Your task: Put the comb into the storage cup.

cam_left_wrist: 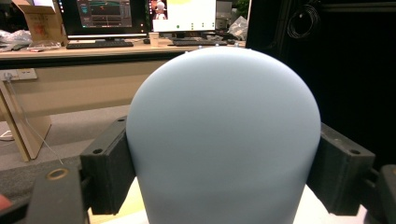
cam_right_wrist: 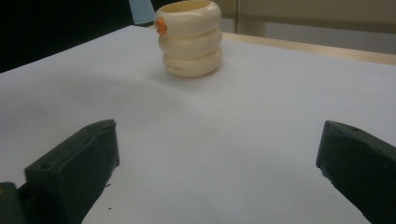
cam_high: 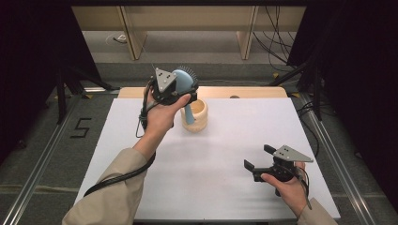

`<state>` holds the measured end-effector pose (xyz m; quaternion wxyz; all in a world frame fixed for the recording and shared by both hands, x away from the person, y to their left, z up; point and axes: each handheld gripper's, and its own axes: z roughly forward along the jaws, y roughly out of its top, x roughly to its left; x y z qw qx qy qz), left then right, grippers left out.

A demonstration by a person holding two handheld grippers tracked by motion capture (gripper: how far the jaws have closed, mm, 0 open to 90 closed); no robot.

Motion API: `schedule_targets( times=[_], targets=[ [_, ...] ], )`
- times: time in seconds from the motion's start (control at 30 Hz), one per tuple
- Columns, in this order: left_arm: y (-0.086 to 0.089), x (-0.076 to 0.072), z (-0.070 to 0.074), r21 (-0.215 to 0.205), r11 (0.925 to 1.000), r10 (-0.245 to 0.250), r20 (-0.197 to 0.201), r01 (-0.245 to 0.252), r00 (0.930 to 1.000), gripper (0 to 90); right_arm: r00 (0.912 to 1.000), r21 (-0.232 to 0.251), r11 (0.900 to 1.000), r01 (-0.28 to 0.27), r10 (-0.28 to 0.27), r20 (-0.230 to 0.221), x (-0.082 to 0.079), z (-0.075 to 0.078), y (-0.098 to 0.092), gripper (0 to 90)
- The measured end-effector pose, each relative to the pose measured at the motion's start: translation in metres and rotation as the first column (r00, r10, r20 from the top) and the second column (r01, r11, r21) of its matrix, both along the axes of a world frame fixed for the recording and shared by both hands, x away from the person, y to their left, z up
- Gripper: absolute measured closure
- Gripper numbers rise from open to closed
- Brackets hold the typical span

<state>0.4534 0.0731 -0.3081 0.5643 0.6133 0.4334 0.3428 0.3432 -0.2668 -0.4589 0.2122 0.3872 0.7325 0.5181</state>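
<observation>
My left gripper (cam_high: 185, 86) is raised over the back of the table, shut on the rounded head of a light blue hairbrush (cam_high: 182, 78). In the left gripper view that blue head (cam_left_wrist: 224, 135) sits between the two black pads (cam_left_wrist: 105, 170). The brush's handle (cam_high: 188, 114) hangs down by the left side of a cream ribbed cup (cam_high: 196, 115); I cannot tell if it touches. In the right gripper view the cup (cam_right_wrist: 190, 38) stands upright with a small orange mark on it. My right gripper (cam_high: 258, 157) rests low at the front right, open and empty (cam_right_wrist: 219, 154).
A white sheet (cam_high: 211, 178) covers the table, with a wooden edge (cam_high: 253, 92) along the back. Dark stands and cables flank both sides. A desk with monitors (cam_left_wrist: 107, 18) stands beyond the table.
</observation>
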Motion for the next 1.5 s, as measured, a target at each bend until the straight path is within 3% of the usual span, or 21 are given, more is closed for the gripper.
schedule_targets(
  times=[0.57, 1.5],
  targets=[
    [0.001, 0.005, 0.010, -0.003, 1.0000, 0.007, 0.017, -0.007, 0.9998, 19.4, 1.0000, 0.007, 1.000, -0.004, 0.004, -0.005, 0.000, -0.001, -0.001, 0.2],
    [-0.001, 0.016, 0.011, -0.004, 0.9999, 0.016, 0.039, -0.016, 0.9991, 19.5, 0.9999, 0.013, 1.000, -0.008, 0.008, -0.011, 0.000, -0.002, -0.001, 0.2]
  ],
)
